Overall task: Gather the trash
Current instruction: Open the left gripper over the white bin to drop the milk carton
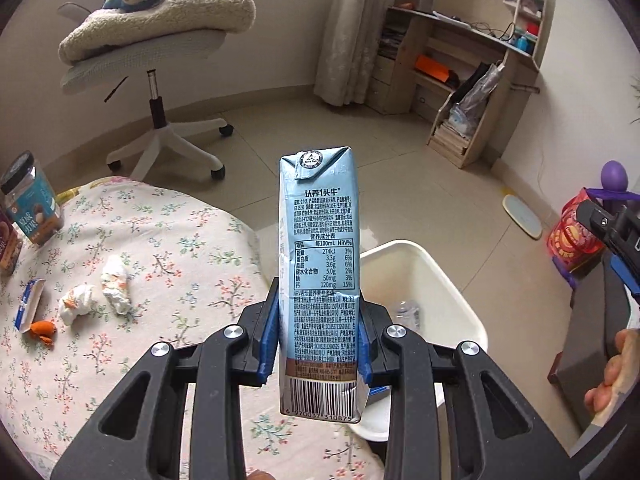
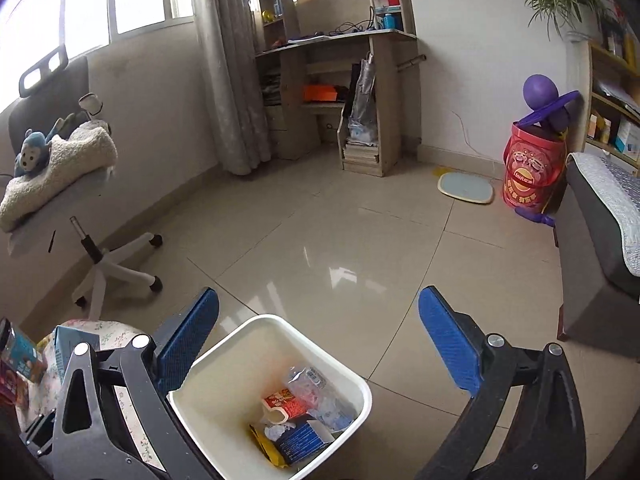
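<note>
carton in my left grip, bin just ahead

my left gripper has its blue pads clamped on the lower half of a pale blue milk carton, held upright (barcode end toward me). the white bin sits just beyond the carton, beside the floral bedspread. my right gripper hangs over the bin, jaws spread wide with nothing between them. left of the bin on the bedspread lie two crumpled tissues.

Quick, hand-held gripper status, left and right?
Left hand-held gripper: closed on the blue milk carton, held upright.
Right hand-held gripper: open wide, nothing between its pads, above the white trash bin.
</note>
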### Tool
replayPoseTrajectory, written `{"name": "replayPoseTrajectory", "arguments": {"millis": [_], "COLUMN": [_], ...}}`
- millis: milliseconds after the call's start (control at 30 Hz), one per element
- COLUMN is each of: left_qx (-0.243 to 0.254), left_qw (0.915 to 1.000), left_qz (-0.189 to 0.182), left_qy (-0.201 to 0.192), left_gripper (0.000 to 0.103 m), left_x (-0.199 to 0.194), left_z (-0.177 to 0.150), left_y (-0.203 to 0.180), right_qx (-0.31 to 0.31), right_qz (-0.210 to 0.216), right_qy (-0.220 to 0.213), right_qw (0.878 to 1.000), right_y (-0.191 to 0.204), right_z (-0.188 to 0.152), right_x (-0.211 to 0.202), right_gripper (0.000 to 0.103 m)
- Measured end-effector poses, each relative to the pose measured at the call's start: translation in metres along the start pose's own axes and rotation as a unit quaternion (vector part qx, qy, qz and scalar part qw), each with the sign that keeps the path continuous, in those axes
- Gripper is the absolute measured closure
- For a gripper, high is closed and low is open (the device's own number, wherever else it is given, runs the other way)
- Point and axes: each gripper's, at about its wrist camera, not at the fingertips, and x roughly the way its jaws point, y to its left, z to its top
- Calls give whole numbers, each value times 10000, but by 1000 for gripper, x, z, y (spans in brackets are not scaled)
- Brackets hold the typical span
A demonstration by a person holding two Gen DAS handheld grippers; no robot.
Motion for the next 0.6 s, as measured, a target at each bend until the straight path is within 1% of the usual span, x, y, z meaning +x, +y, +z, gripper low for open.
{"name": "replayPoseTrajectory", "arguments": {"millis": [100,200,233,267,300,333,400,500,600], "left_qx": [-113,-210,-242,-289,-317,-298,-187,-125,-206], "left_qw": [9990,9956,9945,9939,9938,9940,9954,9985,9997], "left_qz": [-386,-798,-864,-903,-906,-884,-761,-428,-103], "left_qy": [207,446,532,568,564,563,549,330,115], "left_gripper": [72,70,60,56,53,52,49,46,39], "left_x": [17,33,37,39,39,38,34,20,5], "left_z": [3,6,7,7,7,7,8,14,23], "left_y": [-26,-49,-52,-54,-55,-54,-51,-35,-11], "right_qx": [183,309,323,335,355,392,406,215,-61], "right_qz": [-90,-189,-213,-237,-248,-230,-173,-141,-117], "right_qy": [-99,-174,-191,-205,-205,-200,-195,-241,-306], "right_qw": [9997,9992,9991,9989,9988,9988,9988,9994,9994], "right_y": [-12,-21,-23,-24,-25,-26,-23,-10,10], "right_z": [4,7,8,8,9,10,10,6,2], "right_x": [-3,-4,-5,-5,-4,-5,-6,-10,-16], "right_gripper": [7,7,7,7,7,7,7,7,7]}}
